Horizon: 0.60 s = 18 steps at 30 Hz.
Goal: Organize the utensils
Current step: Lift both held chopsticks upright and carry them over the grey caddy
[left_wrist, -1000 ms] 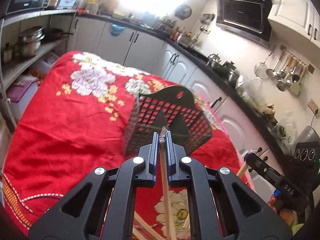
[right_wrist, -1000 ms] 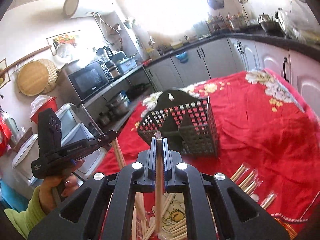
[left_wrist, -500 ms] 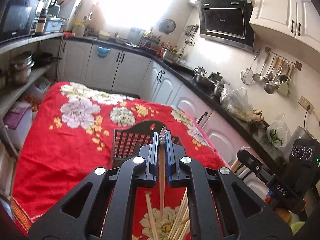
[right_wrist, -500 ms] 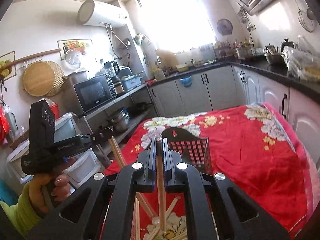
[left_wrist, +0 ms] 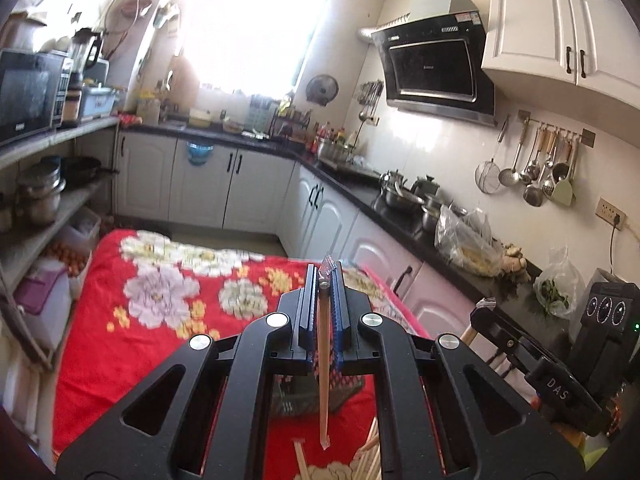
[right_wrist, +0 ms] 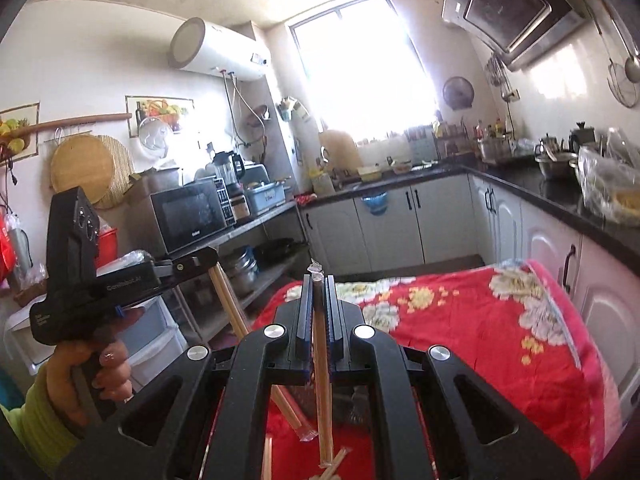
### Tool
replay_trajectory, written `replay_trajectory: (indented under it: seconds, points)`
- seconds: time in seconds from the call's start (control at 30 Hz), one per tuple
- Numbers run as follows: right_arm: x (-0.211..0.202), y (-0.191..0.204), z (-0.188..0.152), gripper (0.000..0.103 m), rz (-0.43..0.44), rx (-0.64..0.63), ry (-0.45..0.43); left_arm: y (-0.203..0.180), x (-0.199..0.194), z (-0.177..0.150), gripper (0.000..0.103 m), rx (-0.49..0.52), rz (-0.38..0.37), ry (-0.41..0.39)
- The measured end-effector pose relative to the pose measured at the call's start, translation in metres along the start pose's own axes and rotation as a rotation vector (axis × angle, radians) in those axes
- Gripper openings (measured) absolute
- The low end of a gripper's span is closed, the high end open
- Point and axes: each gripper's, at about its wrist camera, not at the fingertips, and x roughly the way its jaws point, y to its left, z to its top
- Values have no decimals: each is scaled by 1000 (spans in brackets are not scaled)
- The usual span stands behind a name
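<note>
My left gripper [left_wrist: 324, 278] is shut on a plastic-wrapped pair of wooden chopsticks [left_wrist: 322, 380] that hangs down from its jaws above the table. My right gripper [right_wrist: 319, 282] is shut on another wrapped pair of chopsticks [right_wrist: 322, 400], also hanging free. The black mesh utensil basket [left_wrist: 294, 402] stands on the red cloth below, mostly hidden behind the gripper bodies. Several loose chopsticks [left_wrist: 370, 458] lie on the cloth at the near edge. In the right wrist view a hand [right_wrist: 100, 376] holds the left gripper [right_wrist: 208, 258] at the left, level with mine.
The table is covered by a red floral cloth [left_wrist: 132, 344]. Shelves with pots [left_wrist: 40, 196] and a microwave run along the left. White cabinets and a dark counter [left_wrist: 404, 216] with pots and bags run along the right, close to the table's edge.
Both grippers have risen well above the table with their chopsticks and tilted up toward level. The basket has dropped from mid-frame to behind the gripper bodies.
</note>
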Motion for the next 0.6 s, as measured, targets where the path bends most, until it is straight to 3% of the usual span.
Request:
replay_trajectory:
  seconds: [0.27, 0.6]
  points:
    - [11, -5, 28, 6, -27, -22, -38, -1, 7, 26, 3, 24, 17, -37]
    - [31, -18, 44, 6, -65, -32, -89, 2, 17, 45, 4, 108, 127, -107]
